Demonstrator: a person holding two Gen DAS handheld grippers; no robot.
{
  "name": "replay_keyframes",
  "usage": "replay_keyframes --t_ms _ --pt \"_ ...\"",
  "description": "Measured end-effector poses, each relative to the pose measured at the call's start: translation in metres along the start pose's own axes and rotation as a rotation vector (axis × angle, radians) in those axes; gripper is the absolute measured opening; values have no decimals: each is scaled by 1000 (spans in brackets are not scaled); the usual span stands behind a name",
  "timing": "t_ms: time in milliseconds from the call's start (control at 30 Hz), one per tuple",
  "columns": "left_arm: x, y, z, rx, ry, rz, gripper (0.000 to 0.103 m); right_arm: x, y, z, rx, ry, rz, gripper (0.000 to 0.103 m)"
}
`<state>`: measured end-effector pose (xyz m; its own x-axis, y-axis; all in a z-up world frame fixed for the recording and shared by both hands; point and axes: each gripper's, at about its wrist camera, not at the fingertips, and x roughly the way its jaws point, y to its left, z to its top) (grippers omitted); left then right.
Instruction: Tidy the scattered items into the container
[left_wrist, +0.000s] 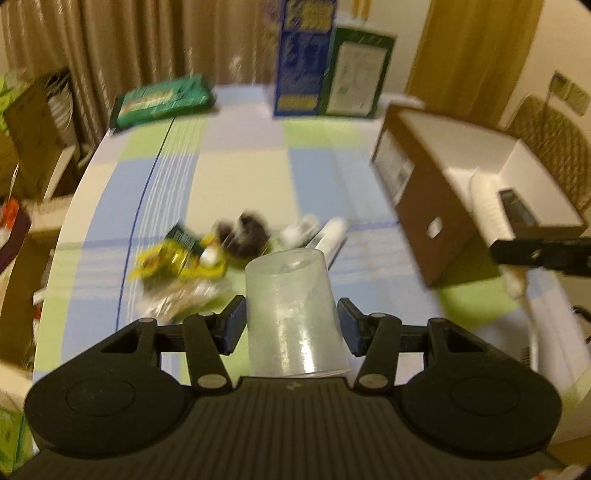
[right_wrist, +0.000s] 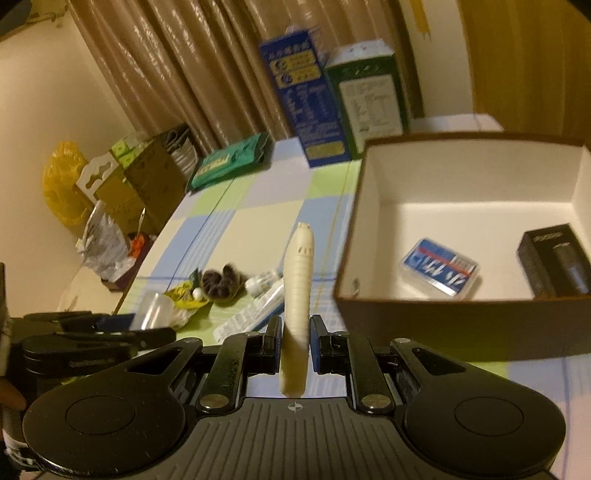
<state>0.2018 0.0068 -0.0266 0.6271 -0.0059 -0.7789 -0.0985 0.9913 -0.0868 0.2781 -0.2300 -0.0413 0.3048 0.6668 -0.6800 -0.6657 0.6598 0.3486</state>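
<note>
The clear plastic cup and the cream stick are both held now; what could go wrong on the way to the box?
The left gripper holds the clear plastic cup with pads only at its sides; smooth walls may slip. The right gripper pinches the cream stick near one end, so it may swing against the box wall.

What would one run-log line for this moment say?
left claw: holds clear plastic cup | right claw: shut on cream handle | brown box: blue card case, black box inside

On your desk (right_wrist: 258, 206) the box (right_wrist: 461, 206) sits right of the scattered items (right_wrist: 218, 284), two cartons (right_wrist: 332, 107) behind it.
</note>
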Motion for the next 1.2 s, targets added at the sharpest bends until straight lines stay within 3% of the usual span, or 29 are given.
replay_keyframes --t_ms 267,600,900,1200 --pt "-8 -59 39 95 -93 -84 48 -35 -37 22 13 -85 -41 12" --pt "22 -134 86 183 -131 -185 48 -59 -94 67 40 -174 -100 12" --pt "54 -167 118 204 -123 -185 48 -47 -133 104 43 -185 -115 12" --pt "106 -187 142 205 -57 -150 48 -7 -161 119 30 -100 -123 12"
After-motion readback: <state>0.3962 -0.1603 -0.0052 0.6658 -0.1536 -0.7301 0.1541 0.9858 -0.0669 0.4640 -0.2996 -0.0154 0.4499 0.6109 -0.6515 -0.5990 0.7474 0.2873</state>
